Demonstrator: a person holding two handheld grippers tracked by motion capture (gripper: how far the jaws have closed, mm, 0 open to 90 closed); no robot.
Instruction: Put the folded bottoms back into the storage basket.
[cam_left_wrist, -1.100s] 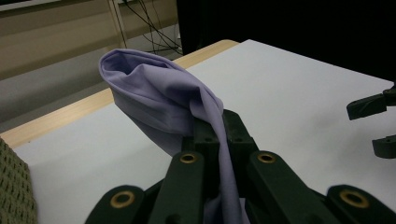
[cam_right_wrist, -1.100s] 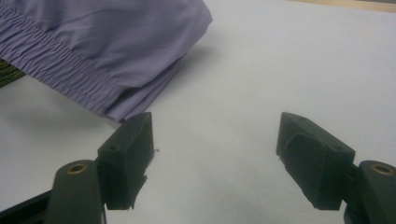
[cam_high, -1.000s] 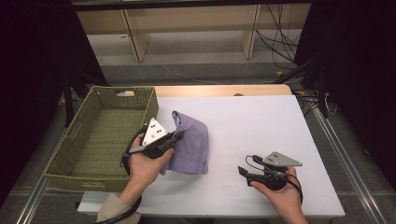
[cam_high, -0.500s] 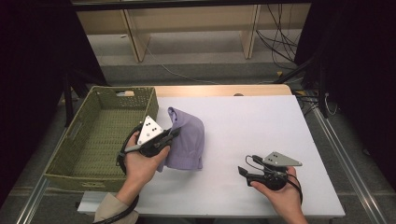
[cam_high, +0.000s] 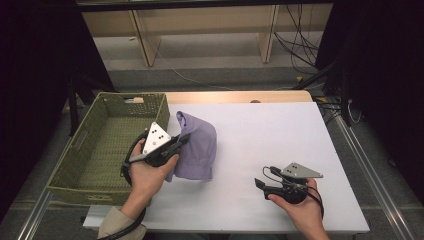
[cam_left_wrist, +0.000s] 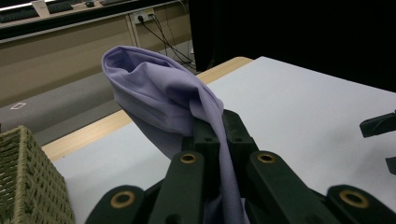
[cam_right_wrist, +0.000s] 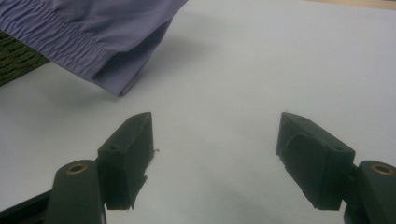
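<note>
White counter in a dim room, wooden shelving and loose cables behind it; green woven basket sits at the counter's left edge; lavender cloth hangs bunched just right of the basket, its lower folds on the counter, top lifted; left tool clamped tight on the cloth, fabric pinched between the jaws and draping down past them in the left gripper view; person's left hand wraps that tool beside the basket's near right corner; right tool low over the counter's near right part, well apart from the cloth; jaws wide apart, nothing between them, bare counter under them; cloth's gathered hem visible beyond them
</note>
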